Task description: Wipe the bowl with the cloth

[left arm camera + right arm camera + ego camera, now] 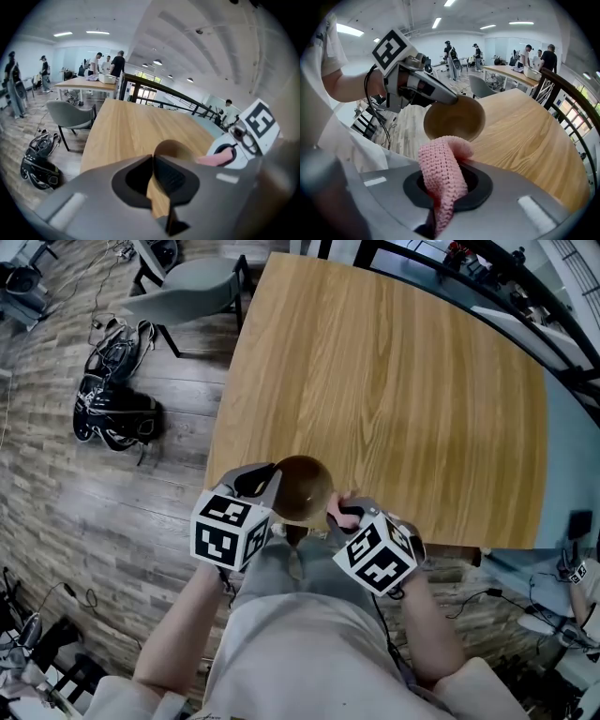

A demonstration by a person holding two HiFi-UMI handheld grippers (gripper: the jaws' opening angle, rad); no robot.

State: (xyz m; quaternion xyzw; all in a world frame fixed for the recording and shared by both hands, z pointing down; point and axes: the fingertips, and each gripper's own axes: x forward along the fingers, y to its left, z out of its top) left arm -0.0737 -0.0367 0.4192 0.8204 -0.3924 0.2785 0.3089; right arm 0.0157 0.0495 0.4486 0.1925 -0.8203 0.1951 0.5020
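Note:
A brown wooden bowl (302, 487) hangs over the near edge of the table, with my left gripper (272, 486) shut on its rim. The left gripper view shows the bowl's wall (159, 199) pinched edge-on between the jaws. From the right gripper view the bowl (454, 119) faces me with its hollow open and tilted toward the camera. My right gripper (342, 514) is shut on a pink knitted cloth (443, 176), which sticks up out of the jaws just below the bowl's rim. The cloth (336, 507) sits right beside the bowl in the head view.
The wooden table (394, 381) spreads away from me. A grey chair (187, 287) stands at its far left corner, and a dark bag (112, 413) lies on the plank floor. A dark railing (525, 287) runs along the right. Several people stand far back (534, 56).

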